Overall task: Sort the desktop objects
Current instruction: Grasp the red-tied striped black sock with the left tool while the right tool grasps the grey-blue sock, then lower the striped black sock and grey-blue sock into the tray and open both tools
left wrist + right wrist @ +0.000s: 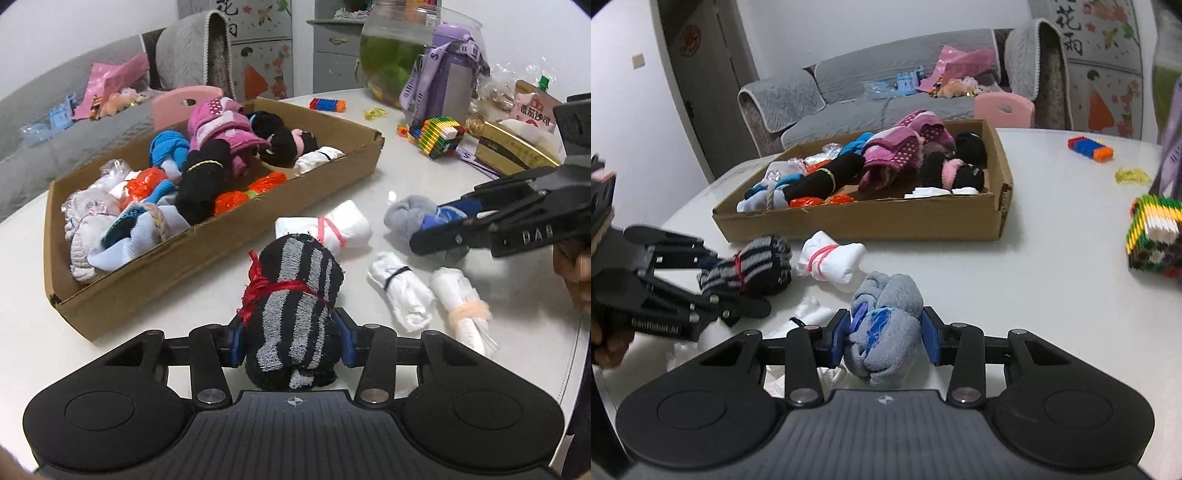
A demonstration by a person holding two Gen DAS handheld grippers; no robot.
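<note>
The left tool is clamped on a black sock roll with grey stripes, tied round with red yarn; its blue pads press the roll from both sides just above the white tabletop. The right tool is clamped on a grey sock bundle with blue patches, held between its own blue pads.

To the far left of the left tool lies an open cardboard box holding many rolled socks: pink, black, blue, orange and pale ones. Just beyond the striped roll rests a white sock roll with a pink band. To the right of it, near the right tool, lie two more white rolls, one with a black band and one with a peach band.

At the far right of the tabletop stand a glass fishbowl, a purple bottle and a multicoloured block toy.
</note>
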